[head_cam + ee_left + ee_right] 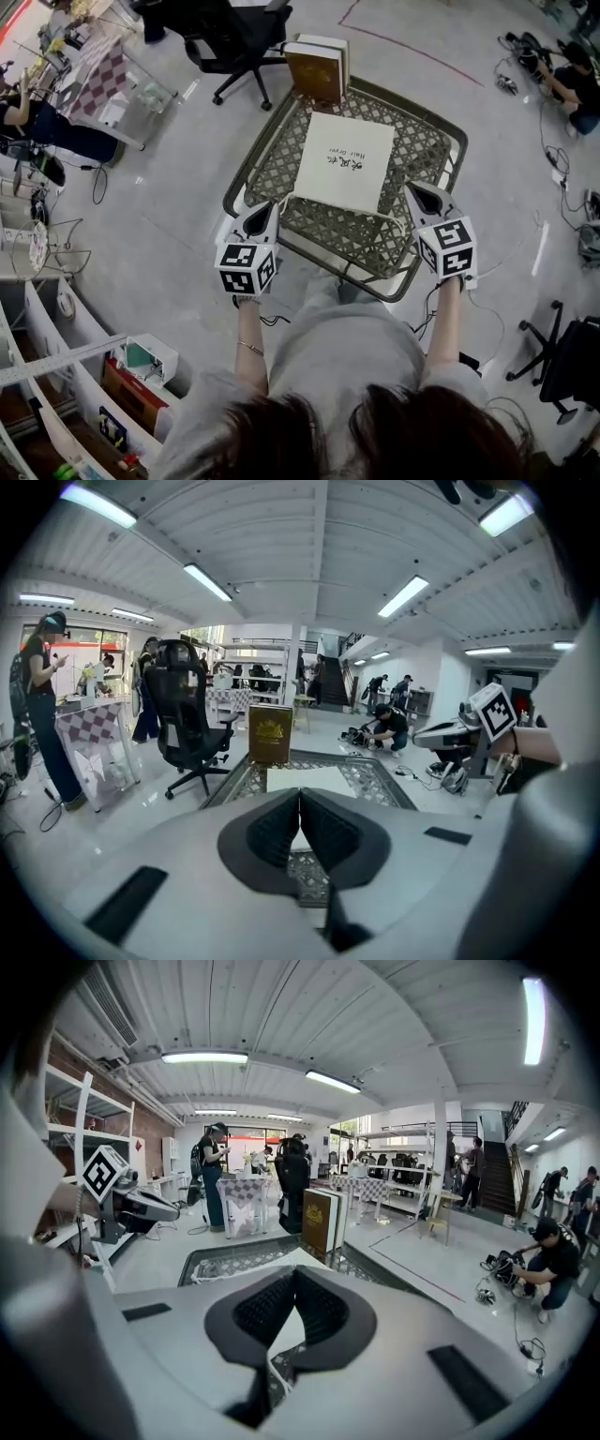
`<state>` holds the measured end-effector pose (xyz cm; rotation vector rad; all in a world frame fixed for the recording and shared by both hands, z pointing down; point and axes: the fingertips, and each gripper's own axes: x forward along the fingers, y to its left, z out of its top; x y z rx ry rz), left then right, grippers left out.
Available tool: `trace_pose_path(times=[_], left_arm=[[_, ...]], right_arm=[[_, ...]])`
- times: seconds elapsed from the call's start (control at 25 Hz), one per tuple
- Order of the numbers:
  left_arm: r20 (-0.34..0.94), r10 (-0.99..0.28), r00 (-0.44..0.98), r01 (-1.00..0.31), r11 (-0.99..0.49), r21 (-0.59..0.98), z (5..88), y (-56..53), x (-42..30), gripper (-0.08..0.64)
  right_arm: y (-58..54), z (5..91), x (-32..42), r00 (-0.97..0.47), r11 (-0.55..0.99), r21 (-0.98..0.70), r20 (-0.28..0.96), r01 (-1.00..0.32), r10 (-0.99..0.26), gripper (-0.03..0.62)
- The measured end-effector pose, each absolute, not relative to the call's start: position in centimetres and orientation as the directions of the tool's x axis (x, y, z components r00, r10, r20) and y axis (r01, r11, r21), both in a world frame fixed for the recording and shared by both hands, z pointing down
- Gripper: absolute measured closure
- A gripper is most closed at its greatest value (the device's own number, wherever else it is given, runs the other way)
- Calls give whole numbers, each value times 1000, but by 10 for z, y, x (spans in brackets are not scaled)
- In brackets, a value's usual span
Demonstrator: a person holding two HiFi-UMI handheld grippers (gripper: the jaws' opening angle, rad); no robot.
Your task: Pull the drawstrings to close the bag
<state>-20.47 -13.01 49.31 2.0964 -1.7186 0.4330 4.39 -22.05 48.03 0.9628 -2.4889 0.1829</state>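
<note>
**Both grippers flank the bag's near edge**

The white bag (pixel 342 161) lies flat on the lattice table (pixel 272 159), its near edge running side to side. A thin drawstring (pixel 392 218) trails from each near corner. The left gripper (pixel 268 212) sits just off the left corner and the right gripper (pixel 414 191) off the right, equally near. Both jaws are pressed together, and I can see no cord between them.

Lattice table (pixel 427 150) bears white bag (pixel 342 161) (book (pixel 314 73) upright).
</note>
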Motion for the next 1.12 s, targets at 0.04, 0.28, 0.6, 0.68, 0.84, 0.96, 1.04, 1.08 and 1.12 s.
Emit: trace_pose_path(times=[0.04,0.28,0.6,0.68,0.84,0.96,1.04,1.08,1.12], left_arm=[[490,-845,214,-977,-189,102,499,-134,-205,537],[594,-748,297,-945,-321,68,535,-153,-207,535],[692,-628,356,-899,-433,69,576,-166,-213,535],[704,-606,369,-887,-456,72,585,-169,-214,535],[722,-569,395,-869,-486,92,602,-171,-215,534],[736,-543,404,-859,-503,101,616,-172,-214,534],[748,-526,405,-852,-514,99,624,-171,-214,534],[755,-518,403,-849,-519,97,628,-171,-215,534],[761,-511,400,-846,-524,93,631,-171,-216,534]], right_arm=[[-221,487,43,-634,741,46,482,-670,-604,571],[-218,524,34,-572,750,83,594,-657,-566,571],[-211,565,33,-509,738,66,683,-672,-524,571],[-211,575,34,-497,737,62,699,-673,-514,569],[-211,592,33,-480,725,50,718,-687,-505,569],[-208,606,32,-476,737,46,735,-675,-483,568],[-203,615,32,-475,748,44,748,-662,-464,568],[-201,619,32,-474,753,38,756,-657,-451,568],[-198,623,32,-474,759,32,764,-650,-438,568]])
